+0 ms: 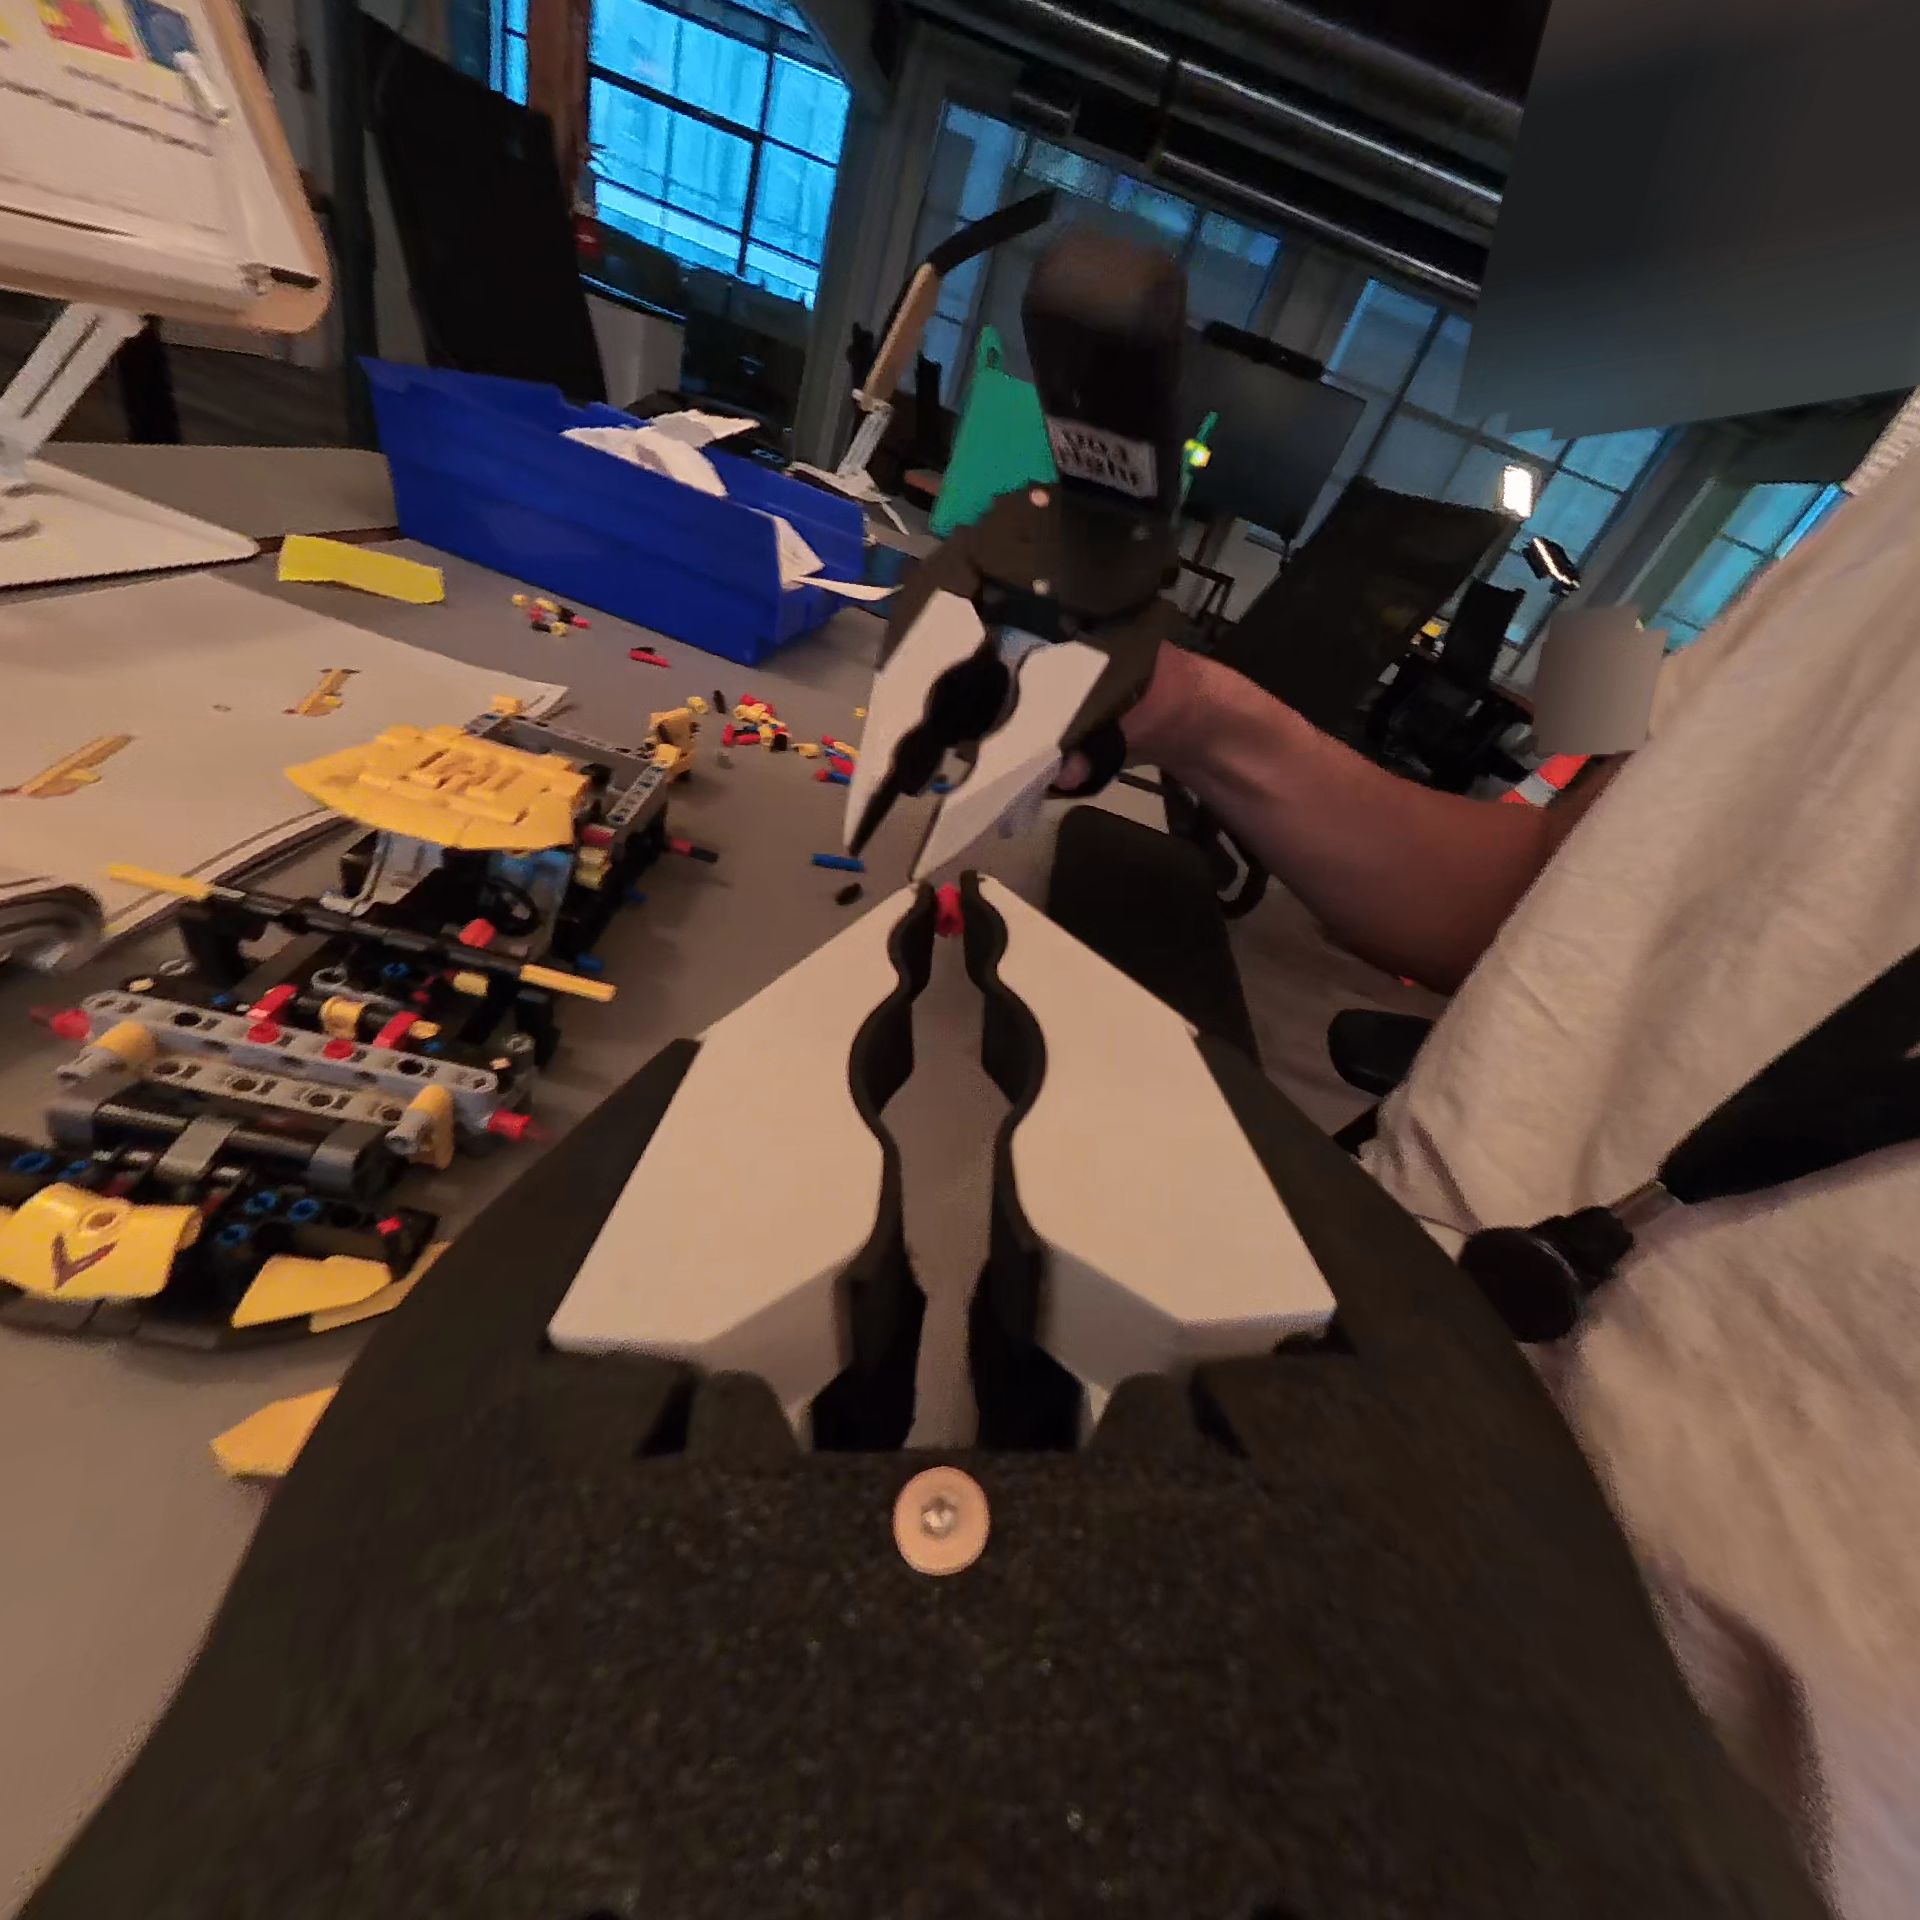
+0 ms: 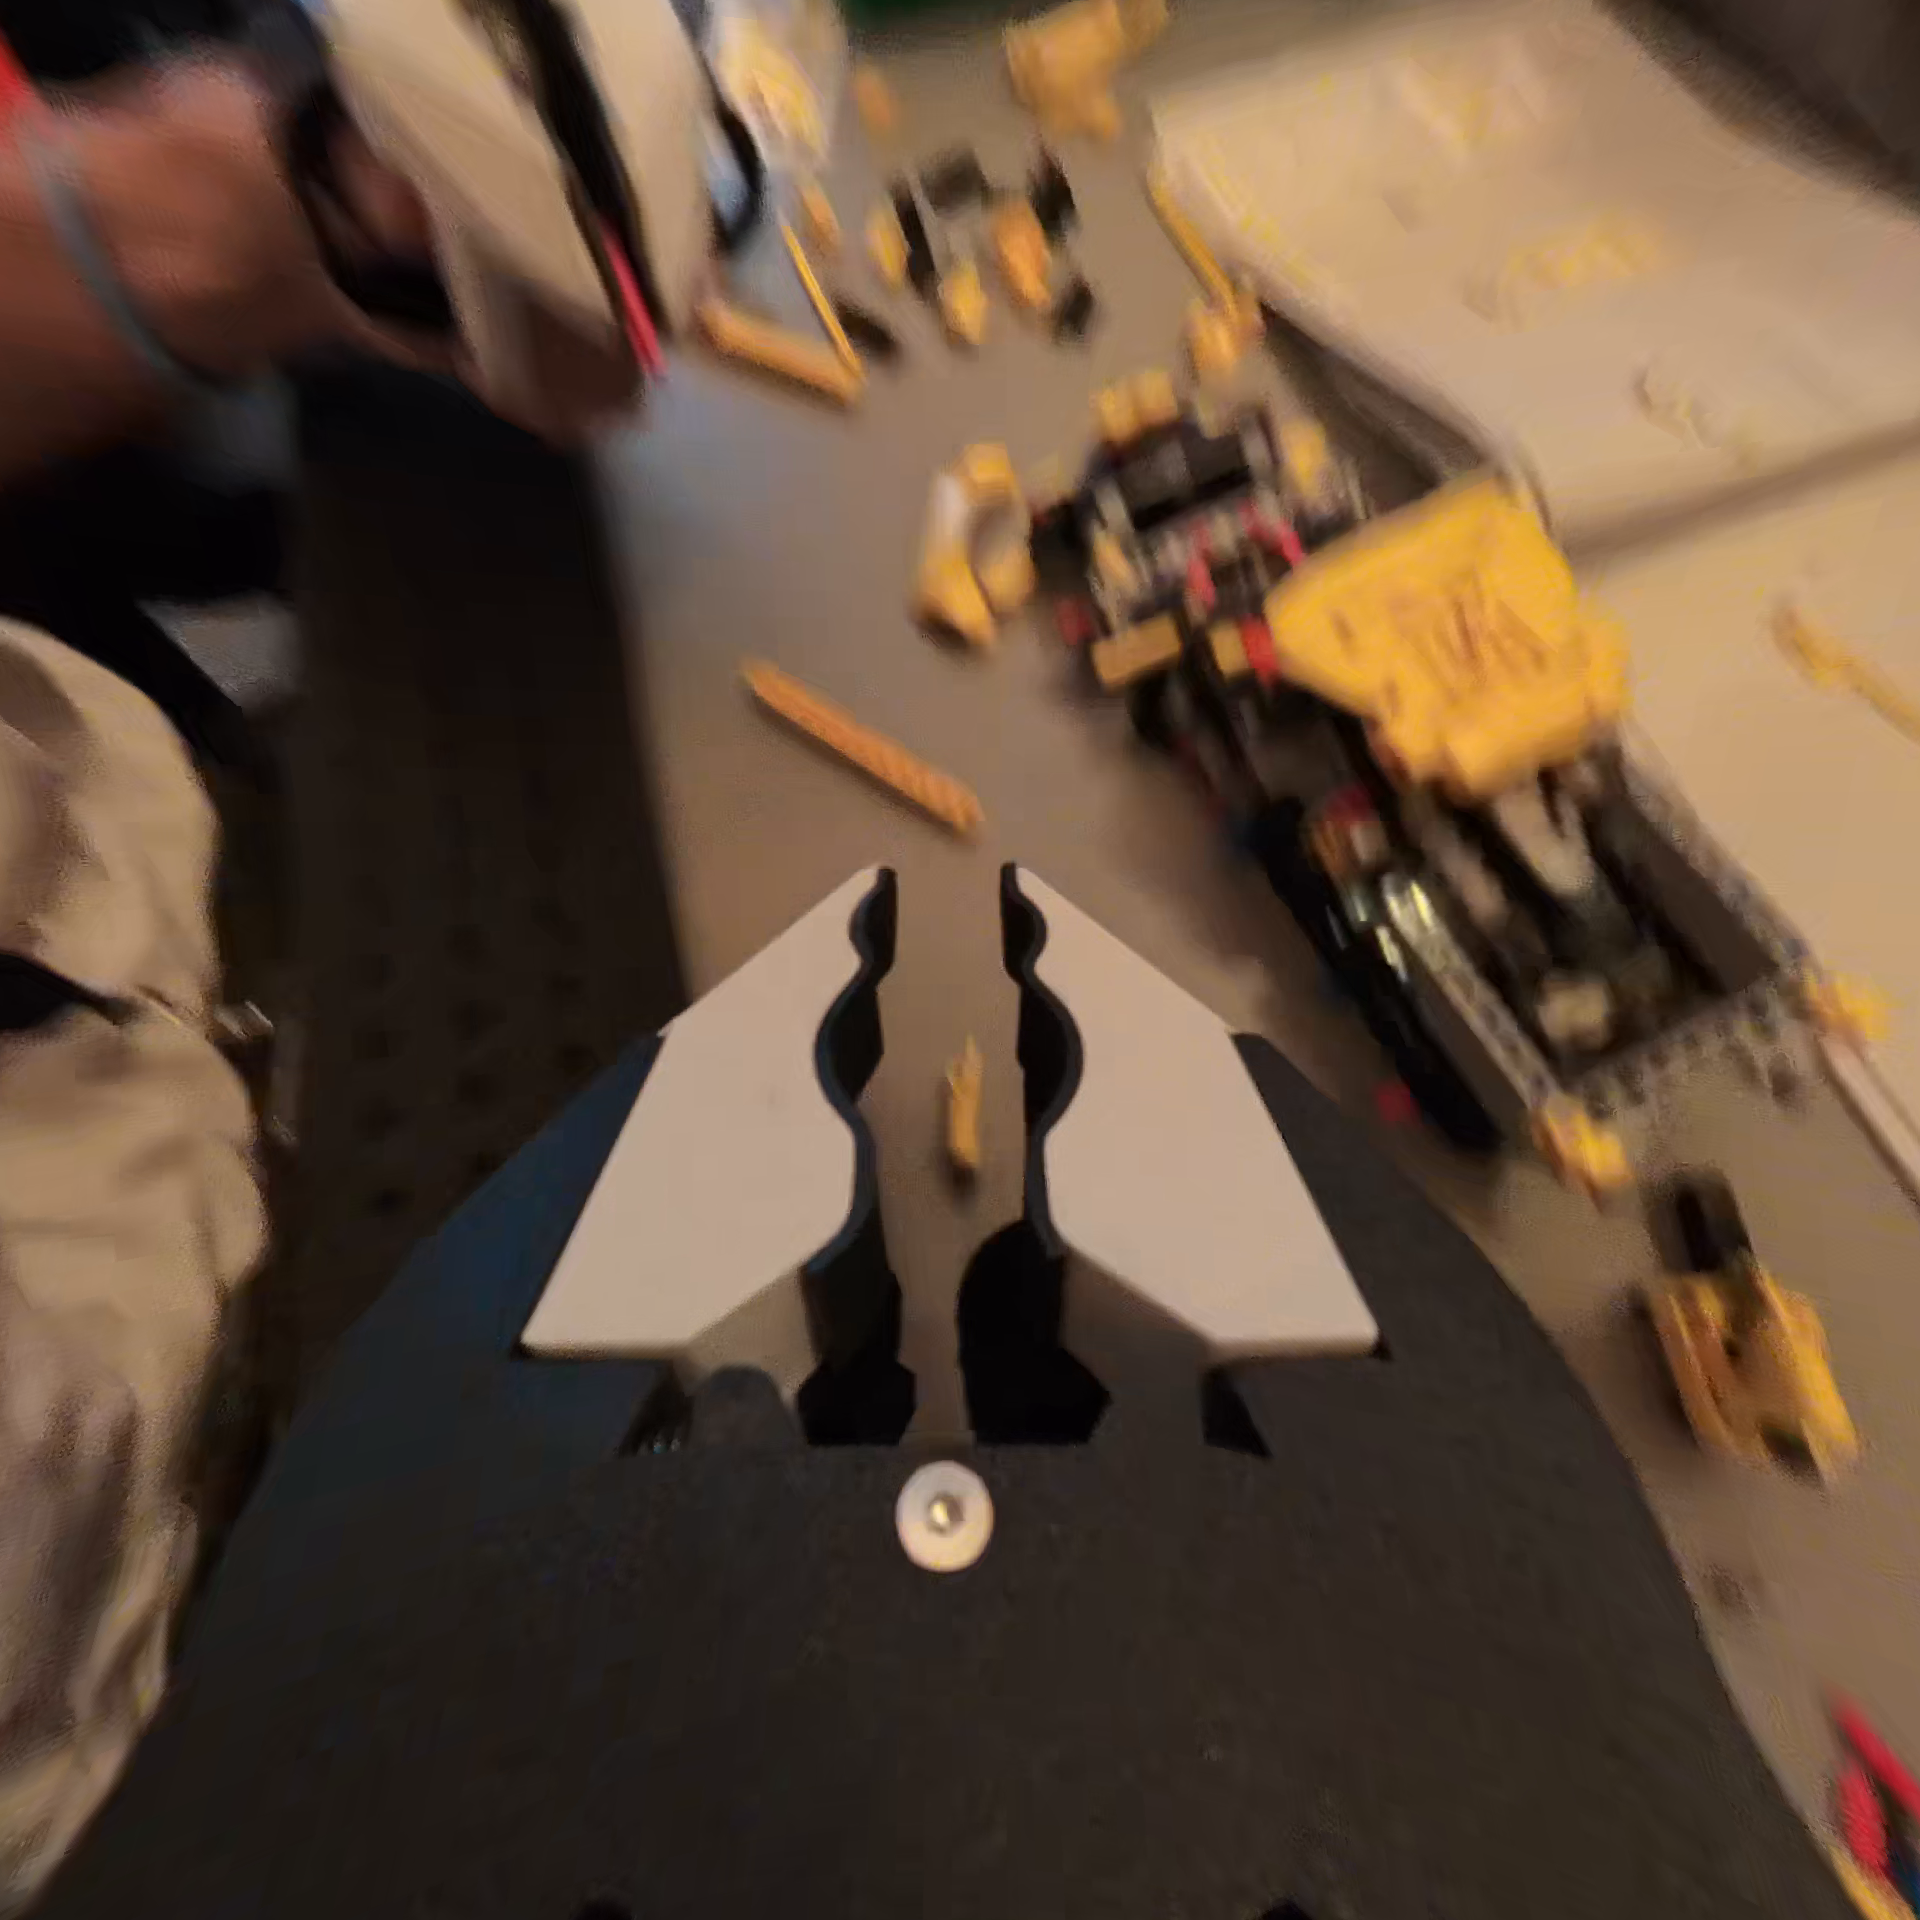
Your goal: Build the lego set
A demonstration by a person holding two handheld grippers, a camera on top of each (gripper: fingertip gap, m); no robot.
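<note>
Closest in the left wrist view is the left gripper (image 1: 943, 902), its white fingers (image 1: 800, 1122) drawn nearly together and pinching a small red piece (image 1: 945, 908) at their very tips, at the centre of the frame. Just above it the right gripper (image 1: 883, 857) points down toward the grey tabletop (image 1: 727, 831), held by a bare forearm (image 1: 1340, 821) reaching in from the right; in its own blurred view the right gripper's (image 2: 943, 883) fingers (image 2: 1174, 1143) stand apart with nothing between them, only a small yellow piece (image 2: 964, 1107) lying on the tabletop beneath. The half-built yellow and black lego car (image 1: 312, 997) sits at the left of the frame, well apart from both grippers, with open instruction pages (image 1: 187, 727) beside it. Loose red, yellow and blue pieces (image 1: 790, 732) are scattered at mid-frame near a blue bin (image 1: 582, 520) holding crumpled white paper. A long yellow beam (image 2: 862, 748) lies beside the car in the right wrist view.
</note>
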